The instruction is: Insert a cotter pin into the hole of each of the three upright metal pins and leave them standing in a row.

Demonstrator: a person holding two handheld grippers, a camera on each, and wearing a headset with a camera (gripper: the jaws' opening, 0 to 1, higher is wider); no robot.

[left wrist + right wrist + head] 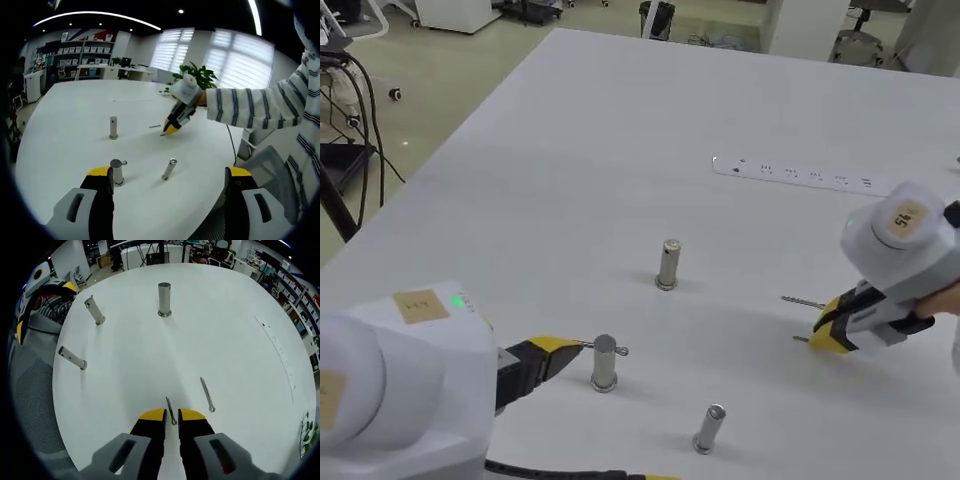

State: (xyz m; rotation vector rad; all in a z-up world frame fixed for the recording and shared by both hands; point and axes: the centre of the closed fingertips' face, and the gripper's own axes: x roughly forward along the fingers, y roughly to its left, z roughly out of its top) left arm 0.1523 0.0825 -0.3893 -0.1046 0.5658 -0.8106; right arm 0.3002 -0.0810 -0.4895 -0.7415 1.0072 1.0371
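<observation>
1 of 3 done: one pin (604,362) is cottered. Beside it, the left gripper (168,171) is released, jaws wide. Far pin (667,265) and front pin (710,427), both near it, are left bare. Well apart from it, the right gripper (172,415) is clenched on a cotter (169,406), with a spare cotter (206,394) alongside.

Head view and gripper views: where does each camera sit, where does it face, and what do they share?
Head view: headset, looking down at the table; left gripper and right gripper show.
Left gripper view: on left gripper, facing right gripper across the pins; open jaws, striped sleeve.
Right gripper view: on right gripper, facing the pins; jaws shut on a cotter pin.
All share the three pins.
</observation>
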